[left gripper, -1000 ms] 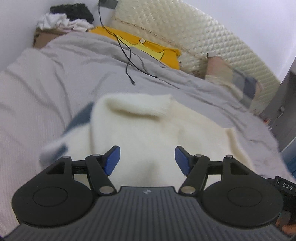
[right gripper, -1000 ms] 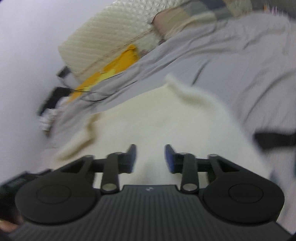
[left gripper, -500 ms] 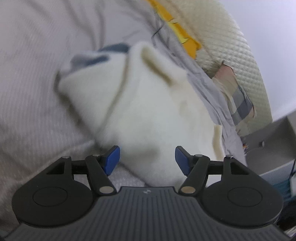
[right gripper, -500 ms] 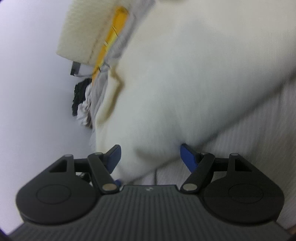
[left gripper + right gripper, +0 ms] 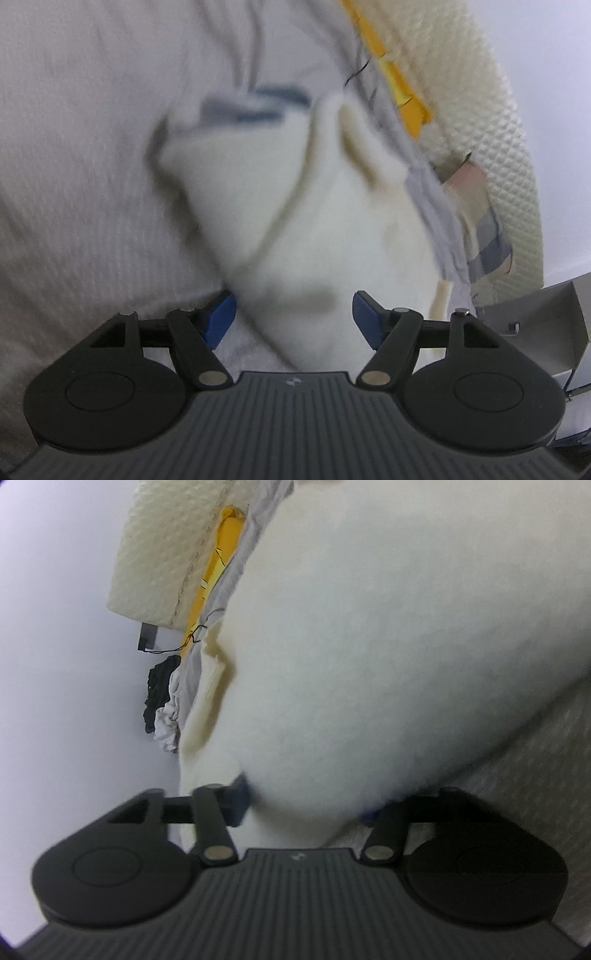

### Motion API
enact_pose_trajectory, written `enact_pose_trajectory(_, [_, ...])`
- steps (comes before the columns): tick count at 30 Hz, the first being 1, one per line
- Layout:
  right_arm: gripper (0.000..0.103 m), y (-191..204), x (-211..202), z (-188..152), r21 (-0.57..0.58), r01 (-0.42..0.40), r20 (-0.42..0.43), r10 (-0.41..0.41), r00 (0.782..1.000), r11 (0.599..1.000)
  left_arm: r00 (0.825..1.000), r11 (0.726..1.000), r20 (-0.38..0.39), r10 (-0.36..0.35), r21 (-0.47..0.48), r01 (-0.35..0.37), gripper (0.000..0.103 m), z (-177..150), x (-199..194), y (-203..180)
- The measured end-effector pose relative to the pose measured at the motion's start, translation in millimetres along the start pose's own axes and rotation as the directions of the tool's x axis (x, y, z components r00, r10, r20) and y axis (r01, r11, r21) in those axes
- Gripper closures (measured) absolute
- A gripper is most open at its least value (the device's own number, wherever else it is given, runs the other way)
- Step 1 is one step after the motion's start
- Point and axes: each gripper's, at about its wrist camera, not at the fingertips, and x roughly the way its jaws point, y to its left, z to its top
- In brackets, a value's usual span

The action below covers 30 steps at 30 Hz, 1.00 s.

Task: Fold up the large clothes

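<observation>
A: Item one, the garment?
B: Cream sweater (image 5: 314,221), fluffy knit, lying in a heap on the grey bedspread (image 5: 81,177) of the bed. A dark blue band (image 5: 255,105) shows at its far edge in the left wrist view. Picture blurred.

A: Item two, left tool?
B: Left tool (image 5: 293,317), black body, blue pads (image 5: 221,314). Jaws spread and opening. The near corner of the sweater lies between them, closer to the left pad; the pads do not press on it.

A: Item three, right tool?
B: Right tool (image 5: 306,805), same make. Jaws closing, with a thick fold of the sweater (image 5: 388,646) bulging between them and hiding most of both pads. The cloth touches both pads; a grip looks formed.

A: Position of the sweater relative to that tool?
B: It fills most of the right wrist view, rising from the jaws upward and to the right, with the bedspread (image 5: 517,768) below it at right.

A: Surroundings?
B: Quilted cream headboard (image 5: 491,122), yellow cloth (image 5: 402,88) beside it, a checked pillow (image 5: 484,236), a thin black cable (image 5: 199,635), a pile of dark and white clothes (image 5: 162,698) against the wall.
</observation>
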Motion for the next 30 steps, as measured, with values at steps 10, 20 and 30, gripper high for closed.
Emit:
enact_pose_trajectory(10, [0.057, -4.9, -2.8, 3.5, -0.014, -0.005, 0.002, 0.005, 1.000, 1.000, 0.981, 0.937, 0.156, 0.118, 0.311, -0.162, 0.056, 86.3, -10.4, -38.1])
enact_pose_trajectory(20, [0.057, -7.4, -6.1, 4.1, -0.007, -0.007, -0.003, 0.007, 1.000, 1.000, 0.981, 0.763, 0.070, 0.182, 0.619, -0.186, 0.068, 103.4, 45.4, -65.0])
enact_pose_trajectory(30, [0.055, -7.3, -1.0, 4.1, -0.009, -0.002, -0.006, 0.002, 1.000, 1.000, 0.997, 0.714, -0.039, 0.070, 0.700, -0.023, 0.072, 109.1, 91.7, -55.7])
